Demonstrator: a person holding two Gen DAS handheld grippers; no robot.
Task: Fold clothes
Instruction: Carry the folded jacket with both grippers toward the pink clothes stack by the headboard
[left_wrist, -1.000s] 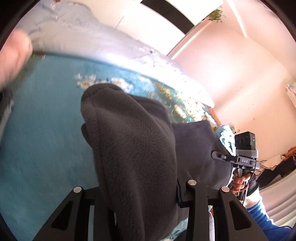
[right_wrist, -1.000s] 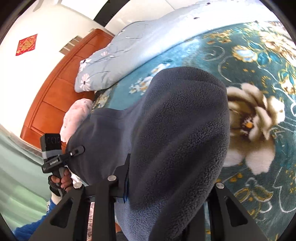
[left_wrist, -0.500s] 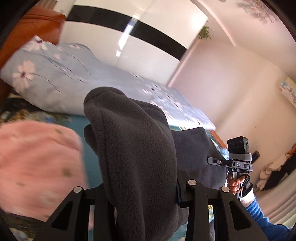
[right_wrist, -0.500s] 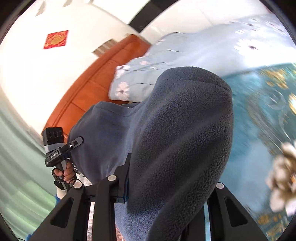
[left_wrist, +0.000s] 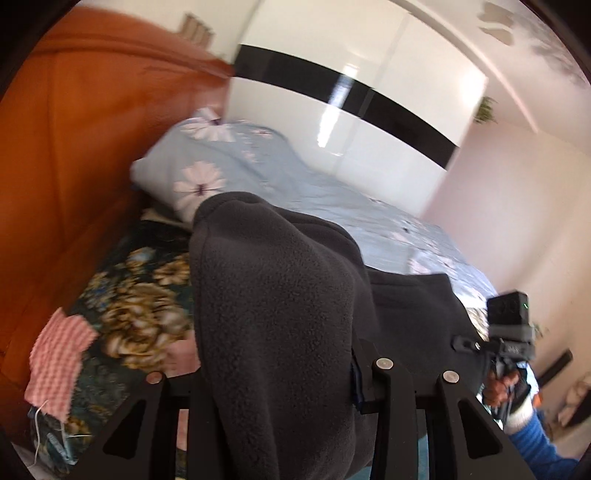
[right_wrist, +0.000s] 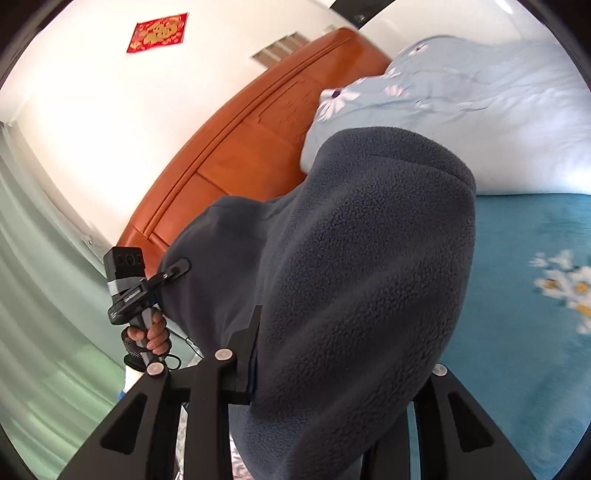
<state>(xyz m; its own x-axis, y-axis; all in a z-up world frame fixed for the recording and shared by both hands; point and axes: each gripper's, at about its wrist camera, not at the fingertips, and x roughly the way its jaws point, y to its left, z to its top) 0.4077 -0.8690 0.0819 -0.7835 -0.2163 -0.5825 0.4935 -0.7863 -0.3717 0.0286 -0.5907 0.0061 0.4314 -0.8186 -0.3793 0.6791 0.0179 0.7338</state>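
A dark grey fleece garment (left_wrist: 277, 314) hangs stretched between both grippers, held up above the bed. My left gripper (left_wrist: 273, 373) is shut on one end of it; the fleece drapes over and hides the fingertips. My right gripper (right_wrist: 332, 369) is shut on the other end, bunched over its fingers (right_wrist: 245, 350). The fleece (right_wrist: 369, 258) fills the middle of the right wrist view. The right gripper also shows at the far right of the left wrist view (left_wrist: 476, 345), and the left gripper at the left of the right wrist view (right_wrist: 177, 267).
The bed has a teal floral cover (right_wrist: 517, 295), a light blue flowered duvet (left_wrist: 295, 177) and an orange wooden headboard (left_wrist: 74, 147). A pink checked cloth (left_wrist: 55, 362) lies on a dark floral pillow (left_wrist: 140, 295) by the headboard.
Both grippers have lifted and tilted up with the fleece still held between them. The views swung from the bedcover towards the headboard and the wall.
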